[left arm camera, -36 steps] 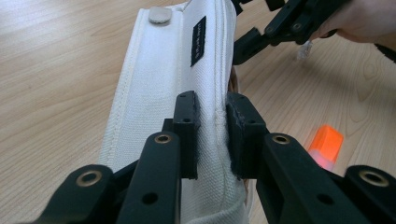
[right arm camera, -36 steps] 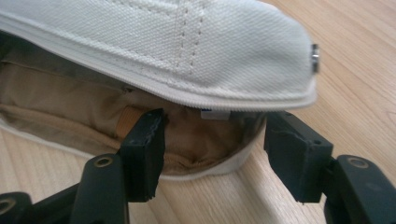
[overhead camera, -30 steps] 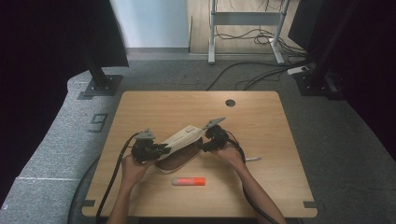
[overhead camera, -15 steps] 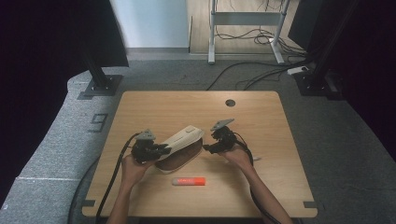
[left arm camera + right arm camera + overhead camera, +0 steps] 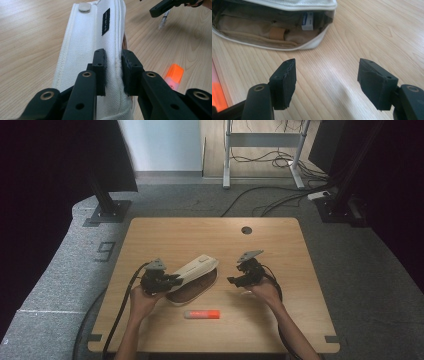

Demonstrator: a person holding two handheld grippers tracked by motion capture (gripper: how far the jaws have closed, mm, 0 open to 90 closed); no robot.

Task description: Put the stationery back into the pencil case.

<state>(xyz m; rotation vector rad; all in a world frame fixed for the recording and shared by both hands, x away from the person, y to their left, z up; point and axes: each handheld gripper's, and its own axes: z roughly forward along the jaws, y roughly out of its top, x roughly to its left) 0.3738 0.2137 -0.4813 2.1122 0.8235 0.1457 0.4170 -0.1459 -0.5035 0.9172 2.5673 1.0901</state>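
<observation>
A pouch lies on the tabletop a little left of the frame's middle in the high view, slanting from lower left to upper right, its flap raised over the lower part. The left hand-held gripper sits at the pouch's lower-left end, its jaws pinching the flap's edge. The right hand-held gripper hovers to the right of the pouch, apart from it, with bare tabletop between its jaws. A marker lies flat below the pouch, nearer the bottom edge, between the two forearms. A round hole sits in the tabletop toward the upper right. Inside the pouch, seen from the right gripper view, a small label hangs at the upper middle.
</observation>
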